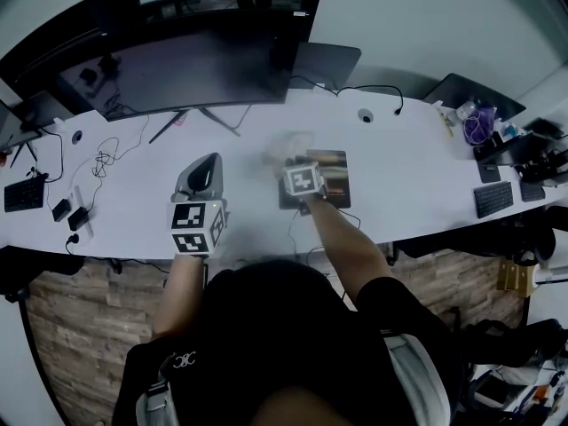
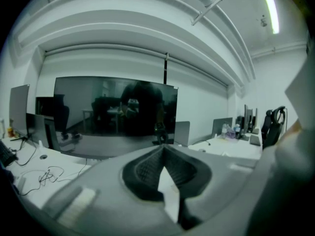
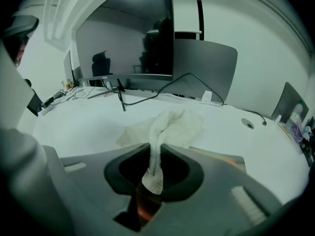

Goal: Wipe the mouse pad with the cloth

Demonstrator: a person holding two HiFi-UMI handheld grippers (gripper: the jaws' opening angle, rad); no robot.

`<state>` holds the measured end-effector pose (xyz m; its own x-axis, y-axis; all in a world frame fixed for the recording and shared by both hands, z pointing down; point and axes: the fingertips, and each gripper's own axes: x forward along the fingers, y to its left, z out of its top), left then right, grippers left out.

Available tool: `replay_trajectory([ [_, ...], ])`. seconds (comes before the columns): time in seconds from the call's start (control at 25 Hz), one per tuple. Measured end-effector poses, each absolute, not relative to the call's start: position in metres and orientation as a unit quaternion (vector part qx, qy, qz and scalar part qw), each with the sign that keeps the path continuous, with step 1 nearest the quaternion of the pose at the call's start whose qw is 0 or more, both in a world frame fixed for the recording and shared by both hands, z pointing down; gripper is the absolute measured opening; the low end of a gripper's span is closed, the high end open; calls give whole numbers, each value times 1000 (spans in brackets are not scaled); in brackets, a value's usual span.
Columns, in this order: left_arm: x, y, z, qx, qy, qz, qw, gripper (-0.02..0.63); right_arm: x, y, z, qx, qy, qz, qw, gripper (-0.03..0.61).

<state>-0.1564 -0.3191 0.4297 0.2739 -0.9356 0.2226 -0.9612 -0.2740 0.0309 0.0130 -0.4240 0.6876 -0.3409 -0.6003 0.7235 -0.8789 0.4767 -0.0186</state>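
Observation:
The dark mouse pad (image 1: 337, 174) lies on the white desk (image 1: 417, 176) in front of the person; in the right gripper view only a strip of the mouse pad (image 3: 222, 156) shows beside the jaws. My right gripper (image 1: 295, 162) hovers over the pad's left edge, shut on a white cloth (image 3: 170, 124). The cloth is pinched to a narrow fold between the jaws and spreads out on the desk beyond them. It looks blurred in the head view, cloth (image 1: 286, 145). My left gripper (image 1: 209, 161) is held to the left, above bare desk, jaws together with nothing between them (image 2: 164, 147).
A wide dark monitor (image 1: 195, 69) stands at the back of the desk, with a smaller screen (image 1: 327, 65) to its right. Loose cables (image 1: 102, 158) and a keyboard (image 1: 22, 193) lie at the left. Another keyboard (image 1: 493, 199) and small items (image 1: 479, 124) sit at the right.

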Motion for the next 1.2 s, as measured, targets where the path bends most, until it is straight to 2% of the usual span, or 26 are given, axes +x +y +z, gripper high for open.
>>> replay_trajectory([
  [0.28,-163,-319,429,792,-599,57,106,-2,20,-429,688,476,-788,192,340,59],
  [0.48,-156,-315,436,793,-597,81,90,-2,39,-435,686,487,-782,181,345,60],
  [1.2,-128,-308,442,805,-580,89,91,-2,165,-445,689,554,-718,189,375,60],
])
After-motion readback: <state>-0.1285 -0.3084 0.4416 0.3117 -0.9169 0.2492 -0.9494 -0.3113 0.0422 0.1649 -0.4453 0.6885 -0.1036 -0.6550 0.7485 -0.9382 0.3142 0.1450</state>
